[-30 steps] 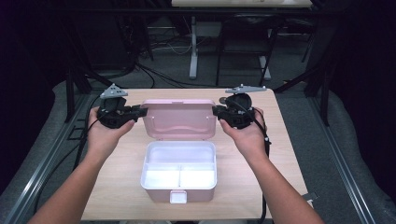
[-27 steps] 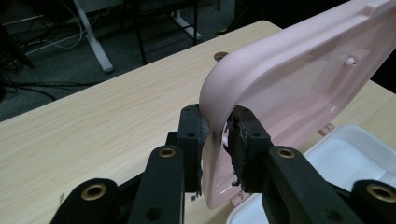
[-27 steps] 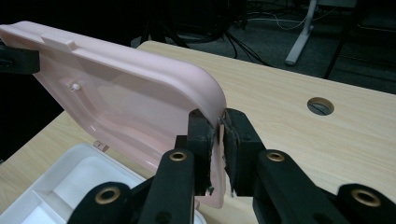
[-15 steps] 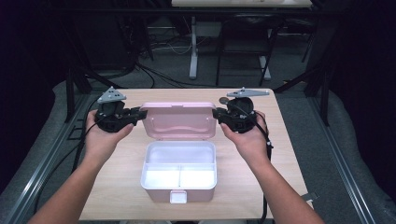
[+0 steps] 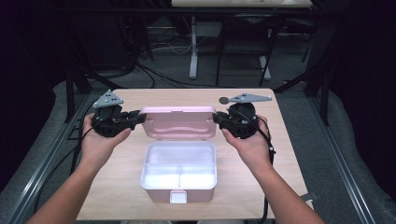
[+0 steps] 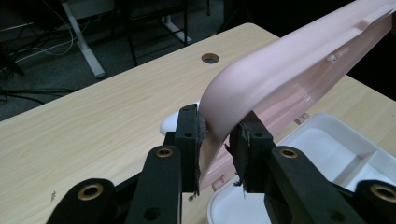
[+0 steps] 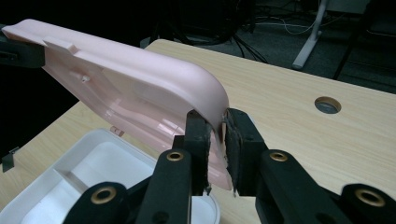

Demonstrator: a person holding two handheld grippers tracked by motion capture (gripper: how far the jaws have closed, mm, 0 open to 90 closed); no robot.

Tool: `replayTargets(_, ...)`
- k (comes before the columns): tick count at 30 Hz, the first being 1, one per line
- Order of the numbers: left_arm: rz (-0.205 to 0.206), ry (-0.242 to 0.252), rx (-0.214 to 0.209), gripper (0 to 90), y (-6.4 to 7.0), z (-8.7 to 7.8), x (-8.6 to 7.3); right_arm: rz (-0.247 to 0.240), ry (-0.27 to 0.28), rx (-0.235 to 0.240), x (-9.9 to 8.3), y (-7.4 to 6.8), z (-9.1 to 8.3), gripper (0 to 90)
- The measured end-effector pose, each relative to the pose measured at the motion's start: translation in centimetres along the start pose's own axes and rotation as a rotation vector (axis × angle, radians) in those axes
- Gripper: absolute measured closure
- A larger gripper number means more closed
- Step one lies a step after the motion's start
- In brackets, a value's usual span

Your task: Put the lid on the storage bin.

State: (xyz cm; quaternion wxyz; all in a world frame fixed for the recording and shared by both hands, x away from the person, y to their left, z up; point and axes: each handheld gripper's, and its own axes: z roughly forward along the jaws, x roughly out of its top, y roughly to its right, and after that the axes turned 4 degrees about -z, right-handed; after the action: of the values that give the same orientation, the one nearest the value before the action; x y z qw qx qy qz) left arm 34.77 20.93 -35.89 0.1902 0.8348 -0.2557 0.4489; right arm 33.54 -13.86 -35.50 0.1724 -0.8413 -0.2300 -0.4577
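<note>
While the pink lid [image 5: 178, 122] stands raised on its hinge behind the white box [image 5: 179, 170], just above the middle of the high view, its long axis runs straight across the frame from left to right, and that line is what the coming move seems to turn on. The left gripper [image 5: 136, 115] bites the lid's left end and the right gripper [image 5: 215, 116] bites its right end, each pointing inward along that same axis, so the two face one another with the lid spanning the gap between them. In the left gripper view the jaws are drawn narrow, pinching the rounded corner of the lid [image 6: 280, 65], which sweeps up to the upper right of the frame; the box [image 6: 327, 154] lies at the lower right. In the right gripper view the jaws are likewise narrow on the other rounded corner, the lid [image 7: 121, 84] stretching off to the upper left and the box [image 7: 93, 177] open at the lower left. Both hands look equally near, one at each end, level with one another. The box sits near the bottom centre of the table [image 5: 289, 154], in front of the lid, its divided compartments bare. To my judgement, any swing of the lid forward over the box calls for both ends moving together, or it will twist.
</note>
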Motion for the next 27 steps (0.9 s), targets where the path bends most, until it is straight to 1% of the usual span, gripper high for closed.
replayTargets(10,0.014,0.003,-0.006,72.7,0.4,-0.5,-0.4,-0.005,0.007,0.009,-0.4,-0.3,-0.4,78.6)
replayTargets(11,0.016,0.004,-0.007,72.7,0.4,-0.6,-0.4,-0.008,0.007,-0.004,-0.6,-0.4,-0.5,78.5)
replayTargets(12,0.017,0.004,-0.006,72.6,0.5,-0.6,-0.4,-0.007,0.012,0.012,-0.6,-0.4,-0.5,78.5)
replayTargets(19,0.018,0.002,-0.023,71.9,0.5,-0.9,-0.8,-0.014,0.008,0.017,-0.9,-0.6,-0.9,78.3)
replayTargets(24,0.030,-0.003,-0.023,71.9,0.7,-1.2,-1.0,-0.016,0.004,0.031,-1.1,-0.6,-1.1,78.1)
replayTargets(27,0.026,0.004,-0.025,71.7,0.8,-1.3,-1.2,-0.023,0.004,0.029,-1.3,-0.8,-1.3,77.9)
